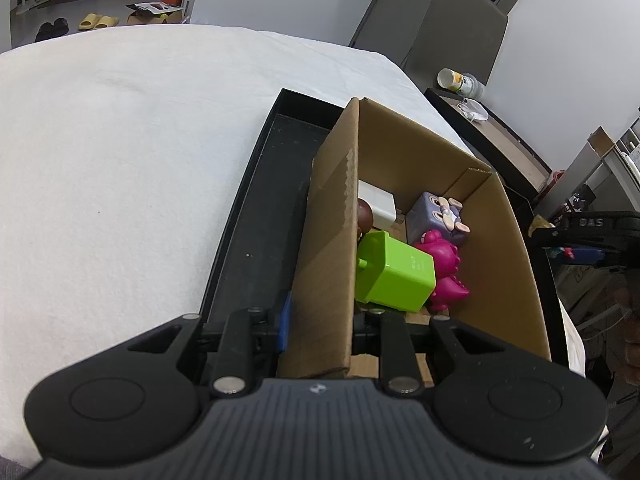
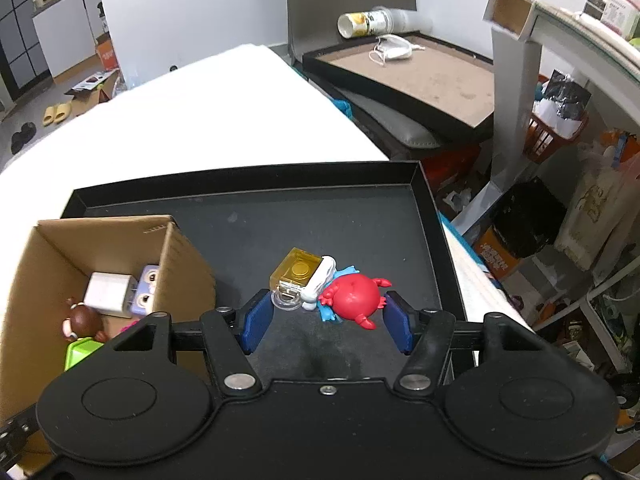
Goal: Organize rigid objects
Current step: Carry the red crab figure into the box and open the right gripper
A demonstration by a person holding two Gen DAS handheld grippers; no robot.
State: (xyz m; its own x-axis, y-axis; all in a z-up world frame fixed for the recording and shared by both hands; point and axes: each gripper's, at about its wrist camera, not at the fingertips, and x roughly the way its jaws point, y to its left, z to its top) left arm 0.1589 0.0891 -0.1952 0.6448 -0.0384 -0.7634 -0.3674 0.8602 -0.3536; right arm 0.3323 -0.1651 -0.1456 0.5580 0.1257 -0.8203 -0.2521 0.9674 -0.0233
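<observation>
A cardboard box (image 1: 332, 240) stands in a black tray (image 1: 256, 224) on a white-covered table. It holds a green block (image 1: 394, 272), a magenta toy (image 1: 444, 268), a purple cube toy (image 1: 438, 218), a white charger (image 1: 376, 204) and a brown figure (image 1: 364, 212). My left gripper (image 1: 320, 320) straddles the box's left wall, one blue pad (image 1: 285, 320) outside; I cannot tell if it grips. In the right wrist view the box (image 2: 176, 264) is at left. My right gripper (image 2: 326, 322) is open, its pads either side of a red crab toy (image 2: 352, 296), a yellow block (image 2: 296, 270) and a white-and-blue piece (image 2: 320, 280) on the tray (image 2: 360, 216).
A second tray (image 2: 420, 76) with a tipped cup (image 2: 368, 22) and a mask lies beyond the table's right edge. A white desk leg (image 2: 508, 104) and cluttered storage stand at right. Shoes and boxes lie on the far floor.
</observation>
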